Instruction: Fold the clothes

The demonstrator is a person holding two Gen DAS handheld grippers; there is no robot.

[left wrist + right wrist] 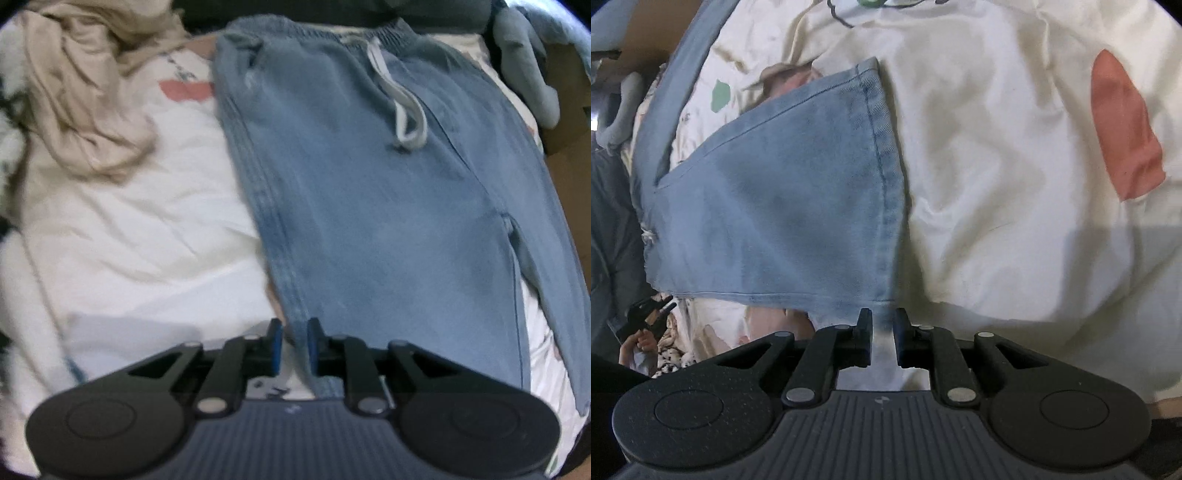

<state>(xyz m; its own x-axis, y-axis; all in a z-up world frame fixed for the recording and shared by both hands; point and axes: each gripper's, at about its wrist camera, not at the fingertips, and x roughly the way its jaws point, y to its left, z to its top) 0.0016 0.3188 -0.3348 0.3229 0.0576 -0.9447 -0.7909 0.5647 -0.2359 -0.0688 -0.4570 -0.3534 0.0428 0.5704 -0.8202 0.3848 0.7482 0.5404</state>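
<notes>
Light blue jeans (369, 203) lie flat on a white sheet (147, 229), waistband at the far end with a white drawstring (402, 107) on top. My left gripper (295, 325) is at the near end of the jeans' left side seam, and its blue pads (276, 343) are closed on the denim edge. In the right wrist view one leg (775, 206) runs left to right and ends in a stitched hem (882, 155). My right gripper (882, 317) is shut on the near corner of that hem, with a strip of pale denim between its jaws.
A crumpled beige garment (85, 92) lies at the far left on the sheet. Grey fabric (524, 66) and a brown surface (569, 155) sit at the far right. The sheet (997, 166) has an orange patch (1123, 133). A hand (639, 339) shows at the lower left.
</notes>
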